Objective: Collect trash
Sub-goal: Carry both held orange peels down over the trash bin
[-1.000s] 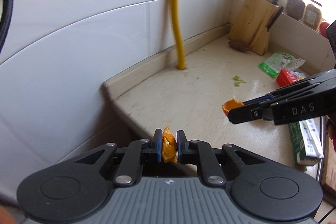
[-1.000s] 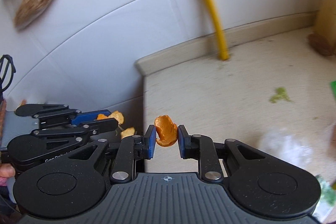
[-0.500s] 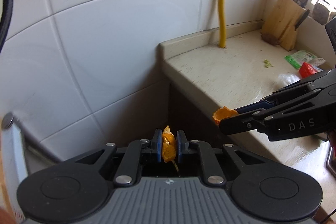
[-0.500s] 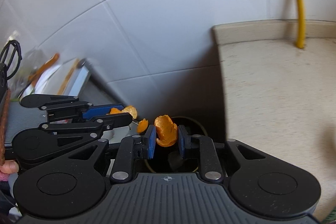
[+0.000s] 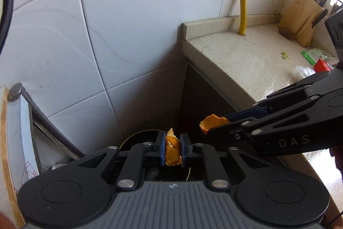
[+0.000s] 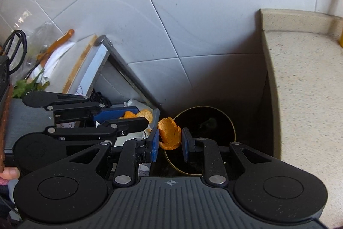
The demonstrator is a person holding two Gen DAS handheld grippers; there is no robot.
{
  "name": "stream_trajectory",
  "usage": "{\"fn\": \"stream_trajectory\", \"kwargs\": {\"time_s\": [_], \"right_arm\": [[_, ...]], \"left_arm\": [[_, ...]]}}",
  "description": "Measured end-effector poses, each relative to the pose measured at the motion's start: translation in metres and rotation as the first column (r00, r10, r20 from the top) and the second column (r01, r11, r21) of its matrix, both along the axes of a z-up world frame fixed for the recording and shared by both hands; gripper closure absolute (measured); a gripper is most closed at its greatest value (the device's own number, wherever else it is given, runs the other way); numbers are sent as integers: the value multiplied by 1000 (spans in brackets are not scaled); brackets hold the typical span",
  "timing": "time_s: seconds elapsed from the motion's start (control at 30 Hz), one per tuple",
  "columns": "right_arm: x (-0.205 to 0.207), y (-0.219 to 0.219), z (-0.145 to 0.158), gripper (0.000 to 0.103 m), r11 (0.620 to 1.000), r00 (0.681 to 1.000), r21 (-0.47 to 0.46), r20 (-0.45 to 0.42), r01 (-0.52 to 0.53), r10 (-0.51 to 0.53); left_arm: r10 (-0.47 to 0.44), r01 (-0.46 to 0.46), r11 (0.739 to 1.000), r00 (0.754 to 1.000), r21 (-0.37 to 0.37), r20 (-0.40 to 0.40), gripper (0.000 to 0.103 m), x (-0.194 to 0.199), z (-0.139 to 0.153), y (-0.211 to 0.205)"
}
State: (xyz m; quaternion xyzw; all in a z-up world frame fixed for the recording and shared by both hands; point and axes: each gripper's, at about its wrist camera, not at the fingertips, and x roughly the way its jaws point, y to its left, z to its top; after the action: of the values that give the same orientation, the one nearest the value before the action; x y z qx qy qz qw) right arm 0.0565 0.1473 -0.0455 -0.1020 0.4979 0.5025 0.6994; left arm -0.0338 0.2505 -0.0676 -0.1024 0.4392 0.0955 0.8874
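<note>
Both grippers hold orange peel above the black bin [image 6: 205,121]: left gripper [image 5: 173,148] clamped on one peel piece [image 5: 171,150], right gripper [image 6: 170,141] pinching a curled peel [image 6: 169,134]. Neither is released yet. Wrappers [image 5: 315,56] and green scraps [image 5: 284,55] remain on the counter [image 5: 246,57].

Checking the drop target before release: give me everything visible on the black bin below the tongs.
The black bin is a round, open-topped container with a thin brass-coloured rim and a dark interior; what it holds cannot be made out. It stands low in the corner between the white tiled wall and the counter side. The right tongs, shut on an orange peel, hang over its rim. Nothing visibly touches it.
</note>
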Motion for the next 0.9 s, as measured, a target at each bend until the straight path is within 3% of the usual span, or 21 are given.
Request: {"fn": "stream_trajectory", "kwargs": {"time_s": [0.9], "right_arm": [[15,54,-48,74,989,999,-144,-40,20,-26]], "left_arm": [[22,-30,998,989,-48,-146,91,33,-50,44]]}}
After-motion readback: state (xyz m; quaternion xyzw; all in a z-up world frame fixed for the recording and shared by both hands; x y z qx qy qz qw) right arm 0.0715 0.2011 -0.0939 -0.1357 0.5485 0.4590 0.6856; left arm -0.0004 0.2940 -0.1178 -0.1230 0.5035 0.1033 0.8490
